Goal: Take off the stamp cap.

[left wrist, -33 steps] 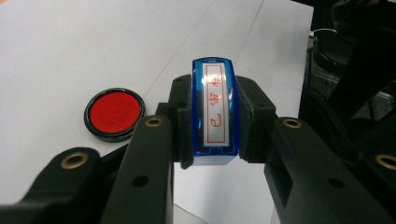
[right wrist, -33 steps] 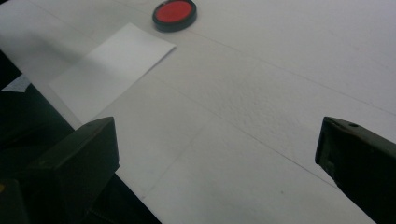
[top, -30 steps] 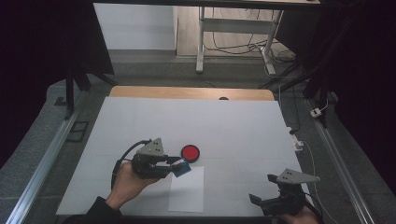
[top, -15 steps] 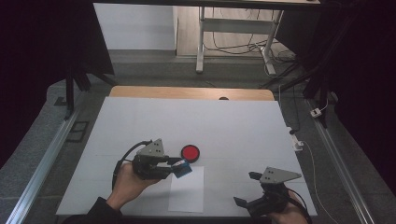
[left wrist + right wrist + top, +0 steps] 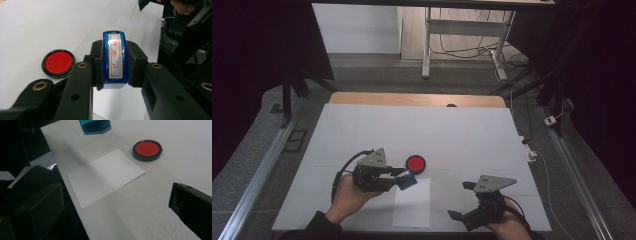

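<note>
My left gripper is shut on a blue stamp and holds it just above the white table. In the left gripper view the stamp sits between both pads, its label with red characters facing the camera. A round red ink pad lies just beyond it. A white sheet of paper lies near the front edge, below the stamp. My right gripper is open and holds nothing, to the right of the sheet. Its view shows the paper, the ink pad and the stamp.
The white table top stretches far back to a wooden strip. A small white device with a cable sits off the right edge. Metal rails run along both sides.
The right gripper has moved left along the front edge, closer to the paper. The left gripper and stamp have stayed put.
</note>
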